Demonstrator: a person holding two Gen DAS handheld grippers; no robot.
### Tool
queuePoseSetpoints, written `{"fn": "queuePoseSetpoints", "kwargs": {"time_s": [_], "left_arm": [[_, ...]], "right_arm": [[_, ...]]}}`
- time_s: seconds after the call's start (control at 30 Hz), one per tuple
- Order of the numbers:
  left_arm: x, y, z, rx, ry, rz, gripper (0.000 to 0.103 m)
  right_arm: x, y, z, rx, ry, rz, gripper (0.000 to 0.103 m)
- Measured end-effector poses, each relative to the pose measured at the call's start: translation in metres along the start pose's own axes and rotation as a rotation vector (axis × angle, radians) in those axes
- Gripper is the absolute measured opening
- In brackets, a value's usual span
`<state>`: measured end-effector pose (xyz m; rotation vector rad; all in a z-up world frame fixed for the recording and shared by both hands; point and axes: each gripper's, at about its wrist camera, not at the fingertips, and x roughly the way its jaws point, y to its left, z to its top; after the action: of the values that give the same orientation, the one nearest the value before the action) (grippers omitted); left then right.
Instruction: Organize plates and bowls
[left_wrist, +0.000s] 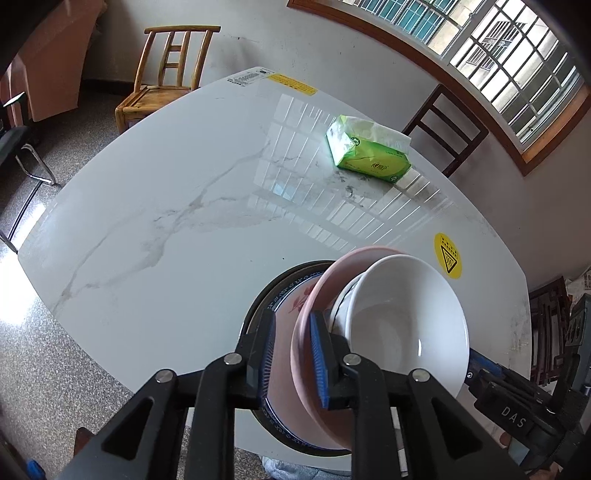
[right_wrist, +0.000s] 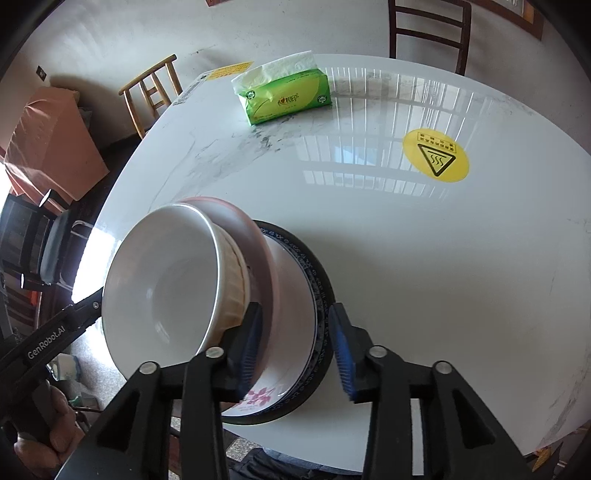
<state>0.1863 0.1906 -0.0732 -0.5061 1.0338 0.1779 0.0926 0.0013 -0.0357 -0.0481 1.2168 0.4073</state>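
My left gripper (left_wrist: 291, 354) and right gripper (right_wrist: 295, 354) are both spread around the stacked plates (right_wrist: 295, 325) and bowl (right_wrist: 162, 288) on the near tabletop (right_wrist: 406, 240). I should lift away slowly, bumping nothing.

I see a white marble table (left_wrist: 147, 206): green tissue pack (left_wrist: 369, 153) near its far edge, yellow warning sticker (right_wrist: 436, 155) beside the right edge, black-rimmed plate (right_wrist: 314, 325) at the near edge.
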Motion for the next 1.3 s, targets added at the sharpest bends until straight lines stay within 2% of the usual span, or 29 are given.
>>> {"fn": "queuePoseSetpoints", "kwargs": {"time_s": [0.03, 0.07, 0.13, 0.17, 0.23, 0.3, 0.5, 0.77, 0.9, 1.3], "left_arm": [[-0.002, 0.000, 0.000, 0.005, -0.004, 0.002, 0.023], [-0.004, -0.001, 0.000, 0.003, -0.008, 0.003, 0.026], [-0.010, 0.000, -0.002, 0.006, -0.025, -0.001, 0.038], [-0.013, 0.000, -0.003, 0.007, -0.034, 0.005, 0.044], [-0.022, -0.001, -0.006, 0.016, -0.057, 0.020, 0.046], [-0.027, -0.001, -0.009, 0.018, -0.065, 0.030, 0.054], [-0.044, -0.007, -0.026, 0.052, -0.093, 0.059, 0.060], [-0.053, -0.010, -0.057, 0.056, -0.108, 0.097, 0.062], [-0.051, -0.017, -0.072, 0.070, -0.105, 0.110, 0.062], [-0.045, -0.038, -0.101, 0.127, -0.091, 0.143, 0.062]], "right_arm": [[-0.002, -0.002, 0.000, 0.001, -0.011, -0.006, 0.049], [-0.004, -0.005, 0.000, -0.001, -0.023, -0.007, 0.052], [-0.009, -0.009, -0.001, -0.003, -0.042, -0.011, 0.063], [-0.012, -0.012, -0.002, 0.001, -0.051, -0.007, 0.065], [-0.016, -0.016, -0.004, -0.001, -0.066, -0.013, 0.076], [-0.022, -0.019, -0.007, -0.015, -0.092, -0.019, 0.080], [-0.041, -0.021, -0.024, -0.072, -0.175, -0.030, 0.093], [-0.059, -0.008, -0.053, -0.134, -0.248, 0.006, 0.101], [-0.062, -0.001, -0.069, -0.148, -0.242, 0.040, 0.101], [-0.057, -0.001, -0.096, -0.171, -0.219, 0.036, 0.101]]}}
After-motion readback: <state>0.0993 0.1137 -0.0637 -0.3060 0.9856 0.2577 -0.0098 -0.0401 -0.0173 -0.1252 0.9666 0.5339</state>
